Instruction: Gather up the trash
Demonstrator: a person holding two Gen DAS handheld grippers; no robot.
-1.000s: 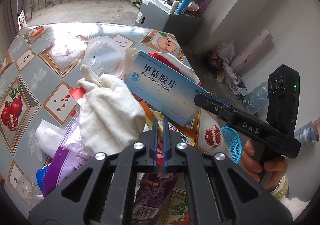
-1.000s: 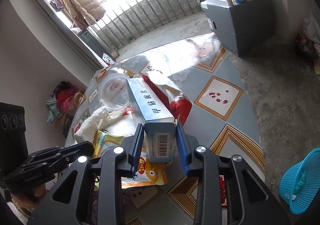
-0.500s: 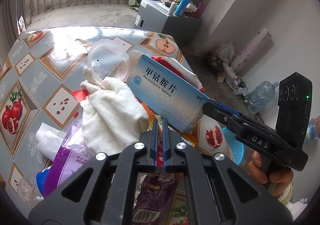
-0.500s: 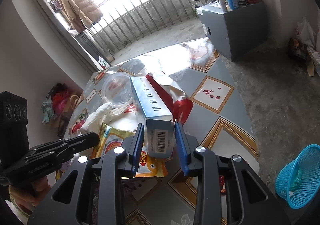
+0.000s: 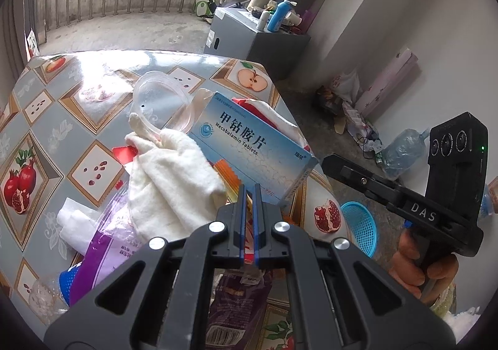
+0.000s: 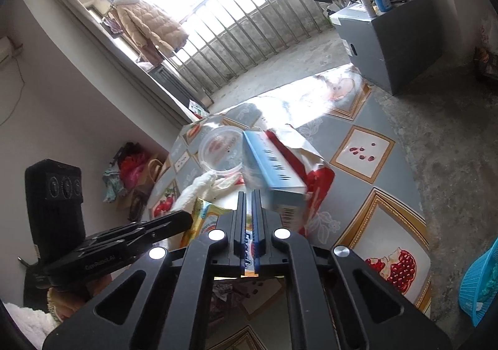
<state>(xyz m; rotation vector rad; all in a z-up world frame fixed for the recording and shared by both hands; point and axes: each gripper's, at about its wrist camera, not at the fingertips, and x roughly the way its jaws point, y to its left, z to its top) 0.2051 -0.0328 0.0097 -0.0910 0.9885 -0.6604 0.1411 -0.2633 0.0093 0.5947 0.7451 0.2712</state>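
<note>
Fruit-print table (image 5: pixel 46 132): light, stiff tablet box (image 5: pixel 249 147) seemingly loose; right gripper (image 6: pixel 248 225) pinched empty, left gripper (image 5: pixel 248 219) closed; retake mid-box.

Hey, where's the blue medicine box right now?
The blue medicine box sits atop the trash pile on the table, between the white cloth and the red-and-white bag, just beyond the clear plastic lid.

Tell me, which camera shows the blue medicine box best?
The left wrist view. There the blue medicine box shows its whole printed front, sharp enough to read, lying on the trash pile. In the right wrist view the box appears end-on and blurred, with only its narrow top and barcode end visible.
</note>
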